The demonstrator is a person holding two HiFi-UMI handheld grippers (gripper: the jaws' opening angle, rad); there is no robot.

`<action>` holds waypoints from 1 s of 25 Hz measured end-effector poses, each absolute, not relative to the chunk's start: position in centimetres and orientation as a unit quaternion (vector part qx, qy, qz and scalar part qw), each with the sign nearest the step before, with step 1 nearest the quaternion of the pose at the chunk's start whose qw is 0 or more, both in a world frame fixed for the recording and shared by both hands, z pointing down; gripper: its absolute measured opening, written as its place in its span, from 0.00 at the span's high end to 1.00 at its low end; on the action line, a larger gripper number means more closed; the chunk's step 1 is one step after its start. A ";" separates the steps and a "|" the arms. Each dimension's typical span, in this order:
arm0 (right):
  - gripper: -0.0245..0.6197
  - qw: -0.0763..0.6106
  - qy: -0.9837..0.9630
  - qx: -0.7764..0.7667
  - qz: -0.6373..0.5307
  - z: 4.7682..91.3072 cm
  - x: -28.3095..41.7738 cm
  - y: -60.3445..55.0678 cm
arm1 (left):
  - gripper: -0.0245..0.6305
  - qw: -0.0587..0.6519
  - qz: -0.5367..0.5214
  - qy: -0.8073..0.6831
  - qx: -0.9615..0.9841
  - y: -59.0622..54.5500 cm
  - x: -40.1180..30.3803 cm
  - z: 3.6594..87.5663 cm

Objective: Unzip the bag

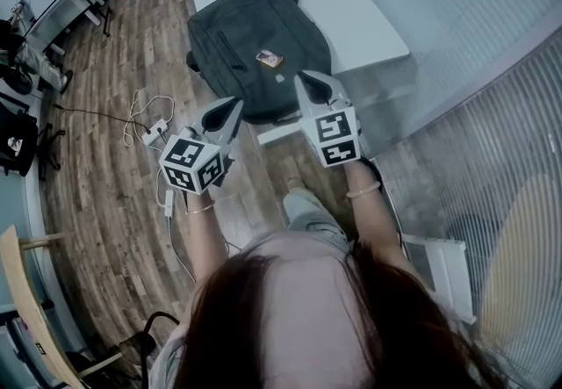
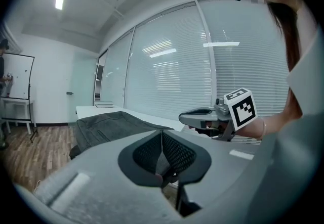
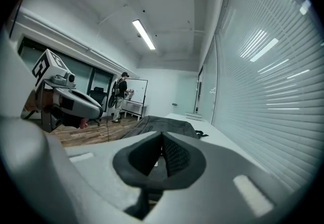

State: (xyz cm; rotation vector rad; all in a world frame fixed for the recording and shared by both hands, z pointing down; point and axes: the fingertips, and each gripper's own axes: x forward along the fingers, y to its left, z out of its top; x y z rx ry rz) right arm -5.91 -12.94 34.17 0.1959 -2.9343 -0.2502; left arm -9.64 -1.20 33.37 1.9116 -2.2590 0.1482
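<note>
Both arms are stretched out front, and the grippers sit side by side mid-frame in the head view, pointing about level toward the bag (image 1: 246, 45) without touching it. The left gripper (image 1: 234, 108) is pinched closed with nothing in it, and so is the right gripper (image 1: 305, 82). The bag lies flat at the lower-left end of the white table (image 1: 351, 1), upper middle of frame. Its little reddish label (image 1: 269, 58) is too small to read. The cubes (image 1: 191, 163) only show black-and-white squares.
</note>
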 end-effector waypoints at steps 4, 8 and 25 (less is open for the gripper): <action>0.96 0.086 -0.990 0.070 -0.087 33.7 -4.6 -11.5 | 0.94 0.081 0.047 -0.769 0.633 0.1 -8.8 32.9; 0.96 0.081 -0.990 0.075 -0.087 33.2 -3.2 -10.1 | 0.95 0.071 0.042 -0.777 0.624 1.7 -7.7 32.1; 0.96 0.038 -0.989 0.105 -0.095 30.5 0.7 -5.2 | 0.95 0.038 0.029 -0.811 0.583 6.9 -5.1 30.6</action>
